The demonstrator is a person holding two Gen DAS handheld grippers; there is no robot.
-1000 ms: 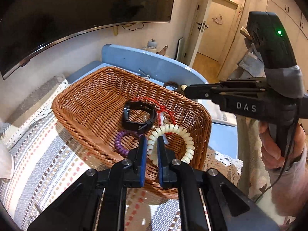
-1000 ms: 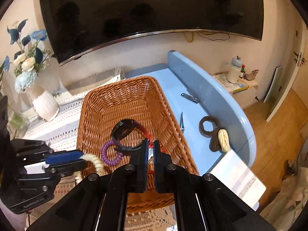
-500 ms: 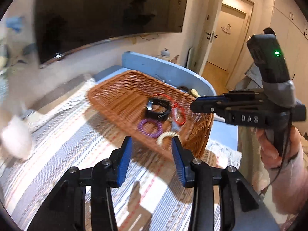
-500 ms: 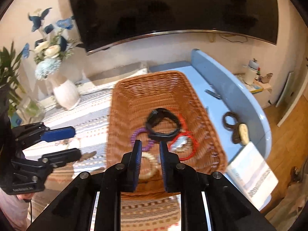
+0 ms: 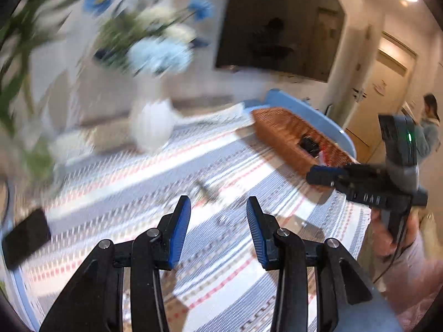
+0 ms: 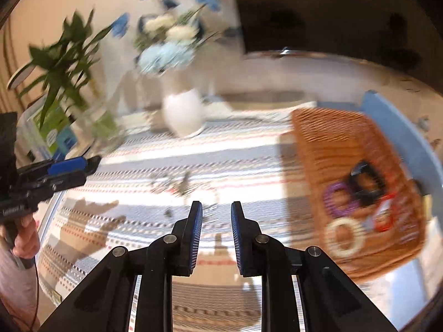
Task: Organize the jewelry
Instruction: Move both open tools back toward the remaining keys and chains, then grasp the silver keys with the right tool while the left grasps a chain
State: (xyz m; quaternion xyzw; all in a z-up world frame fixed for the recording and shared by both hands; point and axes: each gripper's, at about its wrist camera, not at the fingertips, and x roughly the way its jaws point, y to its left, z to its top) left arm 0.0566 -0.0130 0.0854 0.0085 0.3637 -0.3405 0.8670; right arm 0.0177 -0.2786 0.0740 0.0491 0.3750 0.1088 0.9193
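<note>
A brown wicker basket [image 6: 326, 144] stands at the right of the striped cloth; it also shows in the left wrist view [image 5: 279, 135]. In it lie a white coil bracelet [image 6: 344, 238], a purple coil bracelet [image 6: 339, 199], a black watch band [image 6: 365, 185] and a red cord [image 6: 386, 215]. Small dark jewelry pieces [image 6: 180, 186] lie loose on the cloth; they also show, blurred, in the left wrist view [image 5: 206, 192]. My left gripper [image 5: 218, 211] is open and empty above the cloth. My right gripper [image 6: 216, 213] is open and empty, left of the basket.
A white vase of blue and white flowers [image 6: 184, 113] stands at the back of the table, with a green plant [image 6: 63, 63] to its left. A black box [image 5: 26, 238] lies at the table's left edge. A large dark TV [image 5: 279, 44] hangs behind.
Both grippers swung left, away from the basket, and opened wider. The white coil bracelet that the left gripper held now lies in the basket. Both views are motion-blurred.
</note>
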